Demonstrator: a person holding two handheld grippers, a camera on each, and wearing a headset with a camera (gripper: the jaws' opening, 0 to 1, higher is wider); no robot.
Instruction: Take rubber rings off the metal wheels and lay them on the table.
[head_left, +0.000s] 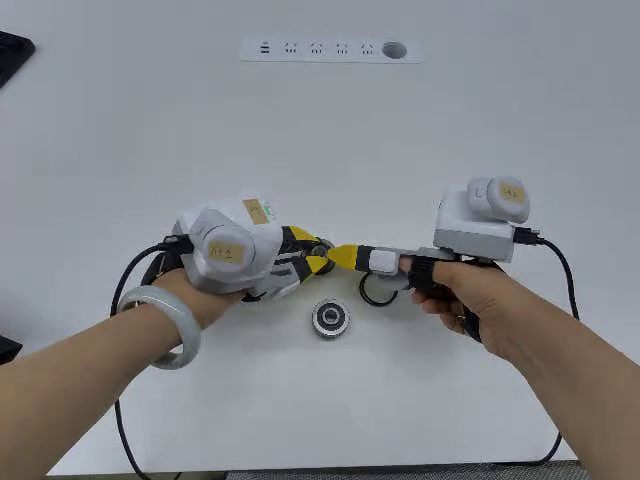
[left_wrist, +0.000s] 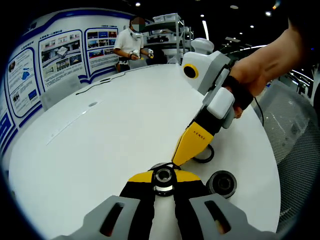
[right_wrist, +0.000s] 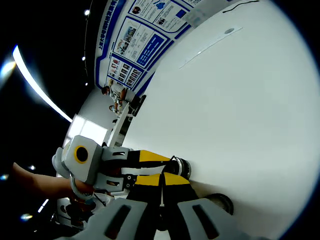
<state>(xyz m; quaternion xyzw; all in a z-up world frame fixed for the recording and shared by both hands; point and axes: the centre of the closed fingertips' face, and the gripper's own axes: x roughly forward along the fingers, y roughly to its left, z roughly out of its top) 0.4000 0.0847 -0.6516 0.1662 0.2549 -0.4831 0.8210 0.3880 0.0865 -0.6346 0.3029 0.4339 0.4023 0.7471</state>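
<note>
the main risk is a slip. the right gripper (head_left: 345, 257), its yellow jaws together, noses in at the rim of the small silver metal wheel (left_wrist: 164, 176), and i cannot tell whether any rubber sits between them. a pull on a thin bite would likely let the black rubber ring (left_wrist: 170, 163) snap back, or twist the wheel out of the left gripper (head_left: 303, 256), which is clamped on its sides just above the white table (head_left: 420, 140). that ring reads as a thin dark band. a loose black rubber loop (head_left: 376, 292) lies near a second dark-rimmed metal wheel (head_left: 329, 319).
</note>
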